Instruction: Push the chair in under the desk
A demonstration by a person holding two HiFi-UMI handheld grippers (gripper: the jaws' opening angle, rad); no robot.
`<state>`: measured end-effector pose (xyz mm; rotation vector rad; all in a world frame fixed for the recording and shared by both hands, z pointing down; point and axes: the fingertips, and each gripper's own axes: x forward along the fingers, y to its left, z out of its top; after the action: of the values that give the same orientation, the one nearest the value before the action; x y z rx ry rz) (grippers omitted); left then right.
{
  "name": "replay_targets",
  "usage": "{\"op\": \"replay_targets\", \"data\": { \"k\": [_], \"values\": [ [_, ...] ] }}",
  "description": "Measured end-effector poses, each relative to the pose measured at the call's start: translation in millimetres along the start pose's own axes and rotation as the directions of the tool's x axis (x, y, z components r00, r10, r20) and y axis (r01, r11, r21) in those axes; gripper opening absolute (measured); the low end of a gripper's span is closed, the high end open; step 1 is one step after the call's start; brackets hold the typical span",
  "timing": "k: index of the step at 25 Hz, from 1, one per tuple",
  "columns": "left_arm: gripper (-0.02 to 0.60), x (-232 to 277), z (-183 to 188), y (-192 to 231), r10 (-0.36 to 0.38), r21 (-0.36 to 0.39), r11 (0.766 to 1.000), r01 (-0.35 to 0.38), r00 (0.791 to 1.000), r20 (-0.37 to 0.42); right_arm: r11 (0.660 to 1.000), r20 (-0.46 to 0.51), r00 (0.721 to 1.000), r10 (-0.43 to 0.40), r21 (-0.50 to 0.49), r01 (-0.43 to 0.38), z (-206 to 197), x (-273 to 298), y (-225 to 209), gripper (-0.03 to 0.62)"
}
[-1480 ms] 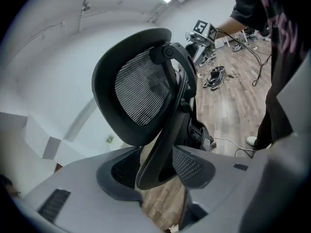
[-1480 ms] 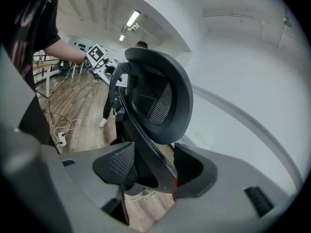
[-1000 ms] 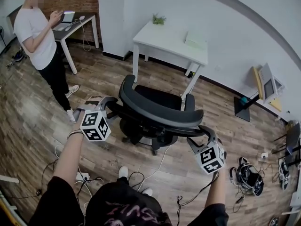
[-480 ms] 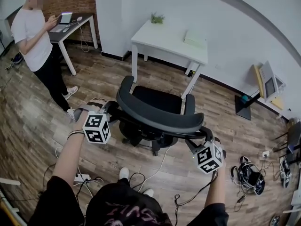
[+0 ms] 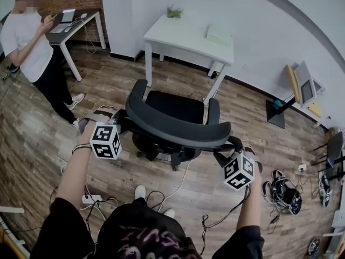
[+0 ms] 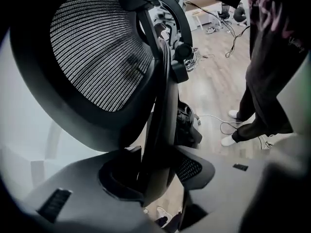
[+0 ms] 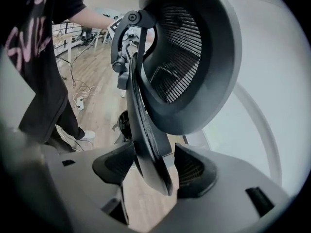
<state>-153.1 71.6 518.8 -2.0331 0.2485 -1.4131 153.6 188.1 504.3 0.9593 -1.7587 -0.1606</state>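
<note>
A black office chair (image 5: 178,108) with a mesh backrest (image 5: 171,129) stands on the wood floor, its seat facing the white desk (image 5: 186,36) and just short of it. My left gripper (image 5: 121,120) holds the backrest's left end; its jaws are closing, with the backrest frame (image 6: 158,130) pressed between the pads. My right gripper (image 5: 228,145) holds the right end, and there the frame edge (image 7: 146,130) sits between the pads. Seen from along its own jaws, each gripper (image 6: 158,171) (image 7: 153,166) straddles the frame.
A person in a white shirt (image 5: 26,43) stands at the left beside a second desk (image 5: 67,31). Cables (image 5: 161,196) and a power strip (image 5: 89,199) lie near my feet. Gear and cords (image 5: 283,194) lie at the right. A plant (image 5: 173,11) and a box (image 5: 218,35) sit on the white desk.
The chair and both grippers have moved forward toward the white desk. The seat's front now lies closer to the desk legs. Both grippers stay at the backrest ends.
</note>
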Motion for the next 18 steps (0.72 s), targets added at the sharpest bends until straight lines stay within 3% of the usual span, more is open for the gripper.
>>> {"op": "replay_targets", "data": {
  "k": [8, 13, 18],
  "values": [
    [0.207, 8, -1, 1, 0.009, 0.008, 1.000, -0.009, 1.000, -0.020, 0.997, -0.071, 0.997, 0.030, -0.073, -0.035, -6, 30, 7, 0.247],
    [0.202, 10, -4, 3, 0.025, 0.025, 0.999, -0.024, 0.999, -0.034, 0.991, -0.094, 0.996, -0.009, -0.134, -0.003, -9, 44, 6, 0.202],
    [0.171, 20, -9, 3, 0.043, 0.091, 0.995, -0.036, 0.996, -0.073, 0.988, -0.096, 0.995, -0.011, -0.153, -0.004, -11, 50, 7, 0.176]
  ]
}}
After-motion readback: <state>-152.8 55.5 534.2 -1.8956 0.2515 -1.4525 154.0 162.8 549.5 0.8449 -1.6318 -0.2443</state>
